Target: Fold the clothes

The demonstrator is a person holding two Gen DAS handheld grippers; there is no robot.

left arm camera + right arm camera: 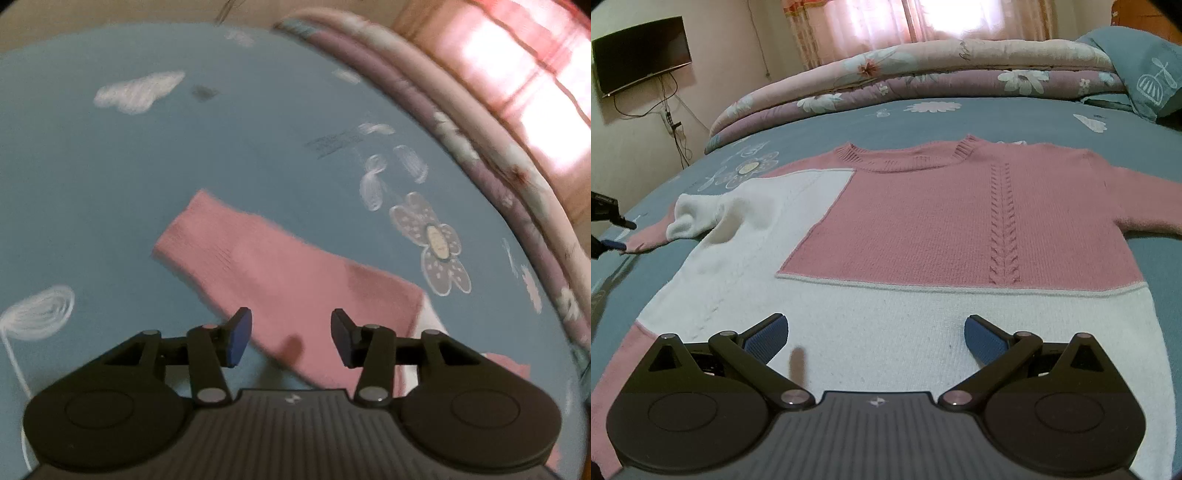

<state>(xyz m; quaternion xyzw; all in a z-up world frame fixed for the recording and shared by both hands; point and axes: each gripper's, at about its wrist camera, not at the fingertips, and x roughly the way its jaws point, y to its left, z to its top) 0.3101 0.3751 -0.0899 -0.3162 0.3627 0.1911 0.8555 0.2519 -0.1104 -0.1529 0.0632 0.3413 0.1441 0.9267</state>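
A pink and white knitted sweater (pixel 923 236) lies spread flat, front side up, on a bed with a blue-grey printed bedsheet (pixel 960 114). A folded floral quilt (pixel 923 70) lies along the far edge of the bed.

The right tool (pixel 875 338) hangs above the white lower part of the sweater. Its jaws stand wide apart and hold nothing.

The left tool (pixel 291 338) is above the pink sleeve (pixel 280 266), which lies stretched out on the sheet. Its jaws are partly open, with the sleeve seen between them, but the blue pads (pixel 238 338) do not press on it. The left wrist view is blurred.
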